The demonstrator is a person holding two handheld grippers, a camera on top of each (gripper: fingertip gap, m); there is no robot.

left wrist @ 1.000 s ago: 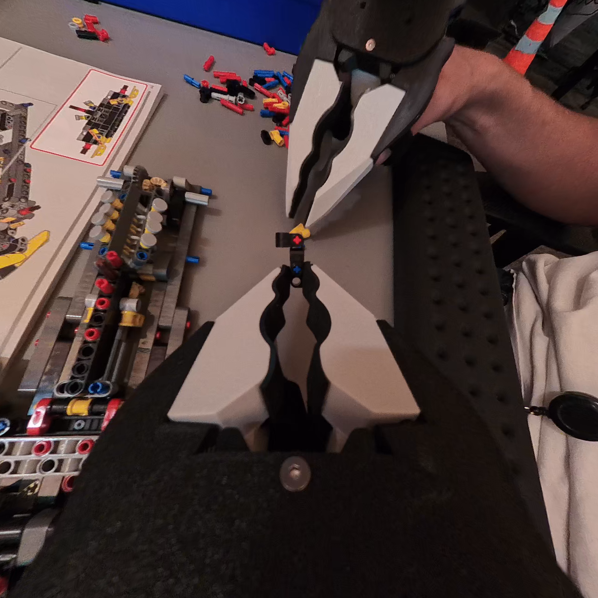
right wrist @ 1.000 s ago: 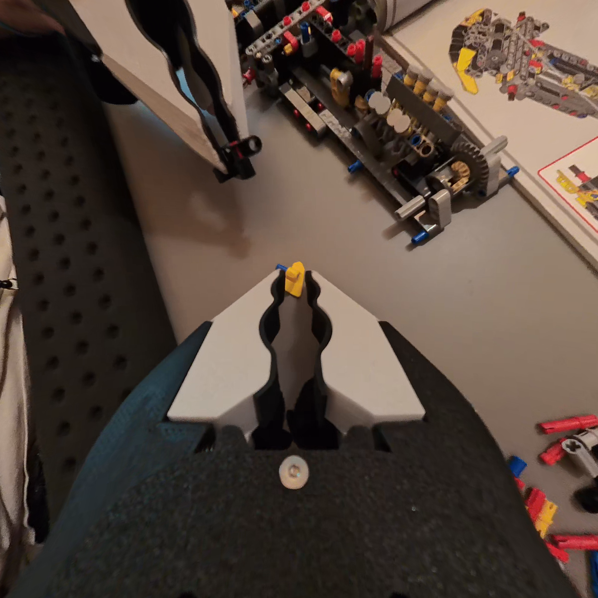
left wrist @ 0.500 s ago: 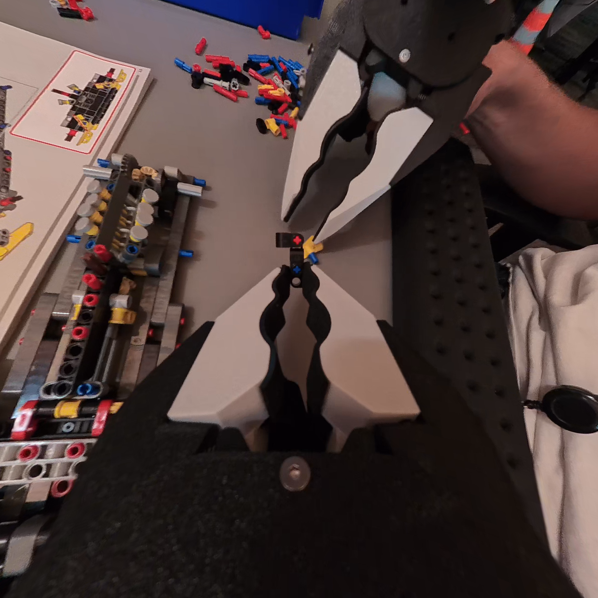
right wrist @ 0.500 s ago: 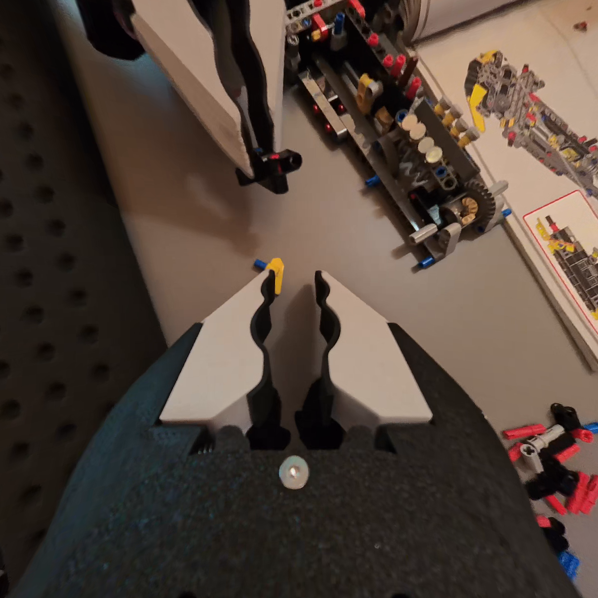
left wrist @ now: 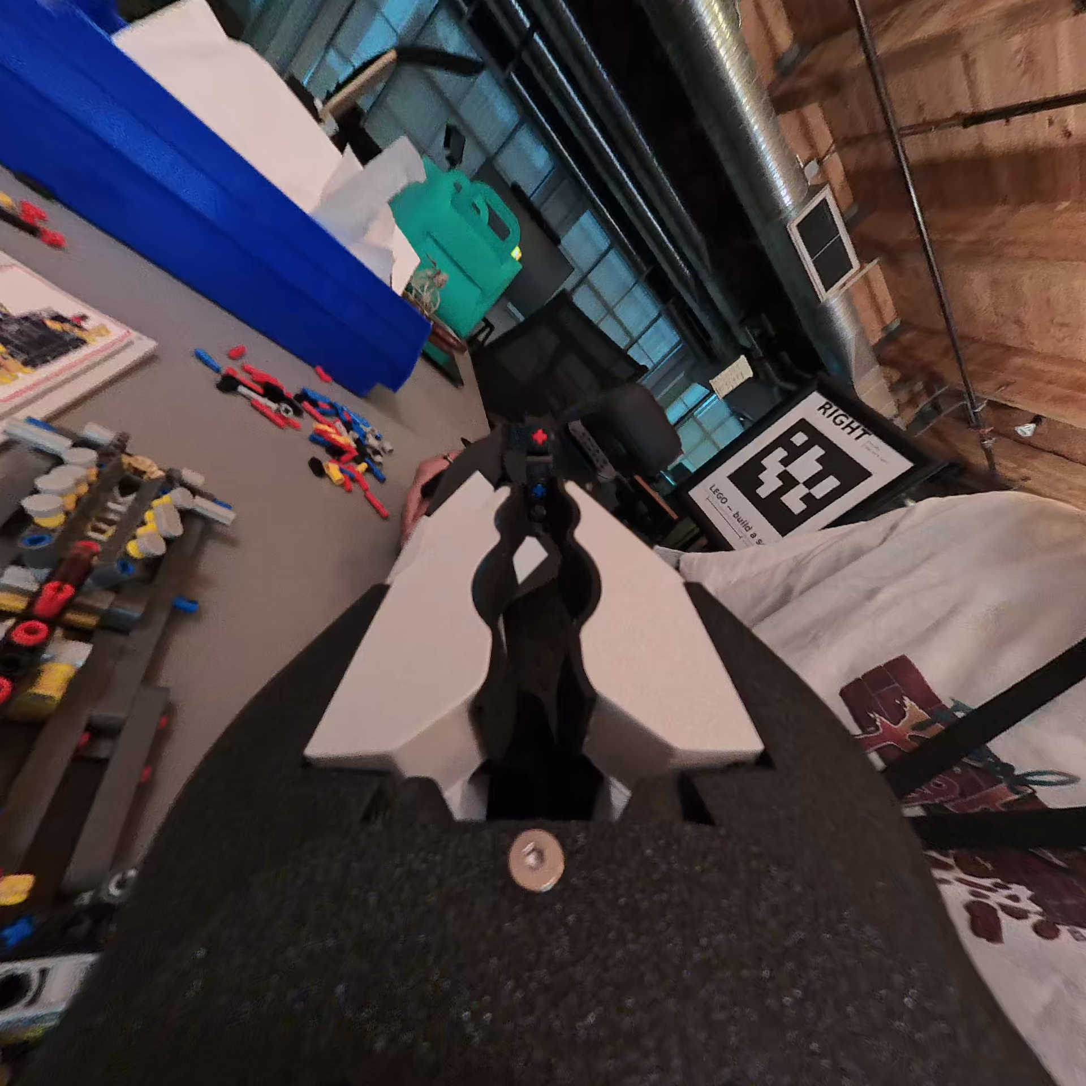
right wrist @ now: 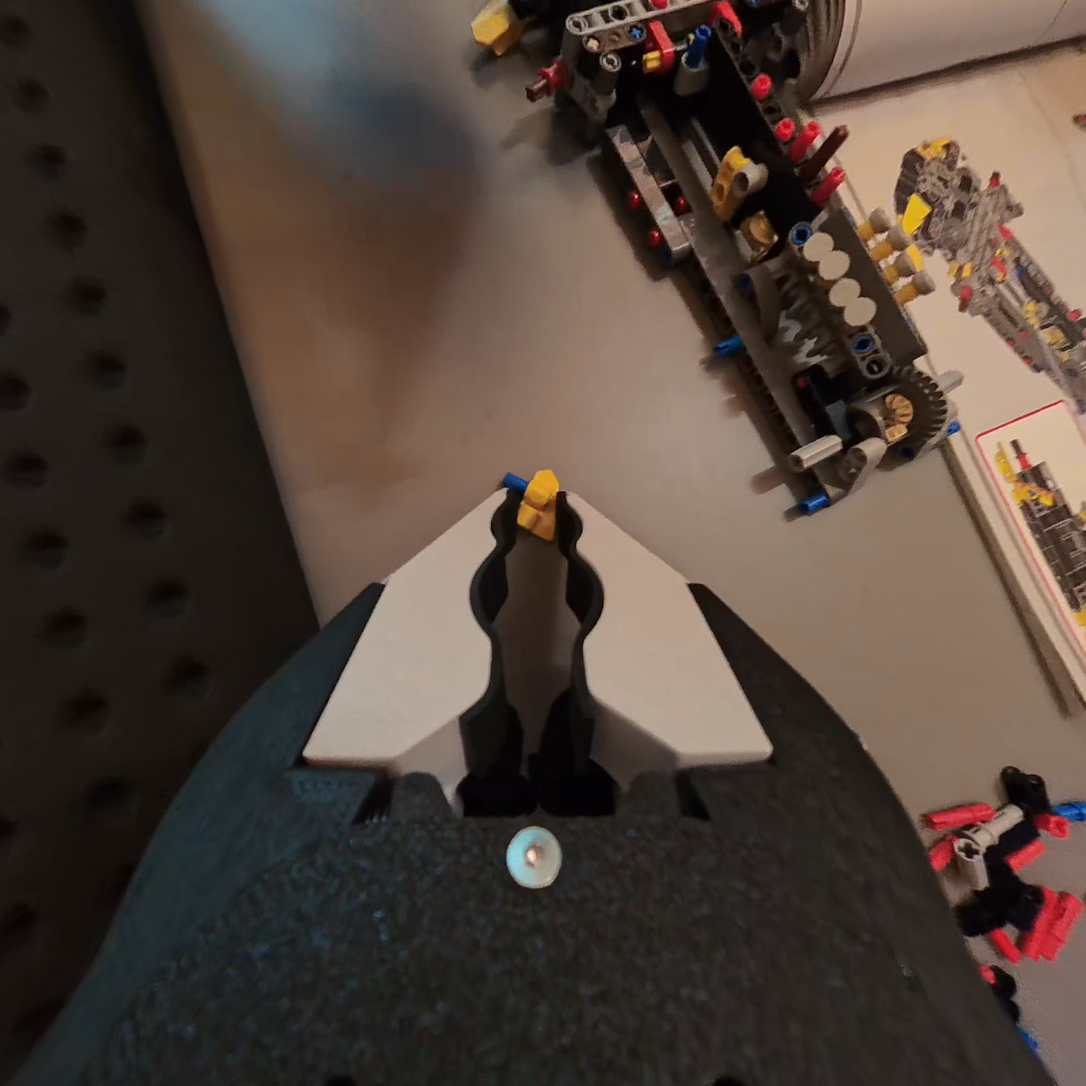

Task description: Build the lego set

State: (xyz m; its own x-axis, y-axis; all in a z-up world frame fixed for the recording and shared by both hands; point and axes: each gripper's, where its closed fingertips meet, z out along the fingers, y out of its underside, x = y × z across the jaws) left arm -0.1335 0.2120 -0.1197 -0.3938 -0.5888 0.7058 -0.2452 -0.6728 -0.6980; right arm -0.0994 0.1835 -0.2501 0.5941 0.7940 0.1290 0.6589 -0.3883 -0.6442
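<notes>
In the left wrist view my left gripper (left wrist: 533, 493) is shut on a small black lego piece (left wrist: 532, 455) with a red and a blue axle pin in it. It holds the piece up in the air, pointing out over the table edge. A hand (left wrist: 418, 493) shows just behind its left finger. In the right wrist view my right gripper (right wrist: 538, 499) is shut on a small yellow piece (right wrist: 536, 511) with a blue pin, low over the grey table (right wrist: 411, 382). The long dark lego model (right wrist: 764, 264) lies to its upper right and also shows in the left wrist view (left wrist: 88, 558).
An instruction booklet (right wrist: 1028, 529) lies right of the model. Loose red, blue and black parts (right wrist: 1011, 852) lie at the lower right and also show in the left wrist view (left wrist: 335, 429). A black perforated mat (right wrist: 88, 411) borders the table's left. A blue bin (left wrist: 176, 176) stands behind. The tips of one gripper are about 15 centimeters away from the tips of the other.
My left gripper has lifted and tilted up with the black piece, leaving the right wrist view. My right gripper opened half a second ago and has shut again on the yellow piece.
</notes>
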